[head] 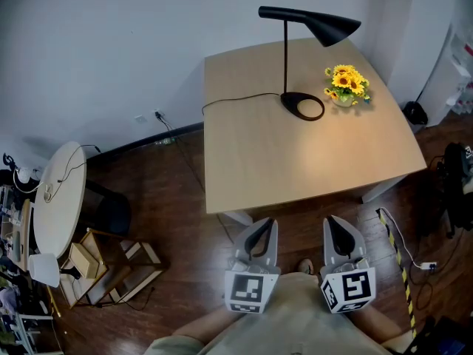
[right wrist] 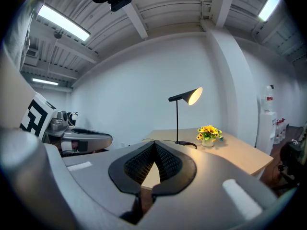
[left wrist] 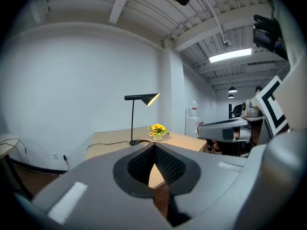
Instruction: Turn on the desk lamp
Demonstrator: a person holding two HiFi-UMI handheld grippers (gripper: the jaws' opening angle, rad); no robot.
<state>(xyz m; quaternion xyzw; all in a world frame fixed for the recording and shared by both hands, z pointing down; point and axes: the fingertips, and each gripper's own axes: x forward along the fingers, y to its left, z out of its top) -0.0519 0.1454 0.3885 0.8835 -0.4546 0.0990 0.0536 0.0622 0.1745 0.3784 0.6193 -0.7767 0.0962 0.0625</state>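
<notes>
The desk lamp [head: 325,26] is black, sunflowers [head: 347,81] yellow, table [head: 295,161] pale tan, floor [head: 177,191] dark brown.

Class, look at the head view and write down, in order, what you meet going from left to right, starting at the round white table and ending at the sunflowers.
round white table → wall socket → desk lamp's base → sunflowers

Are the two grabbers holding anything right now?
No. The left gripper and right gripper are both shut on nothing, short of the table where the desk lamp stands.
</notes>
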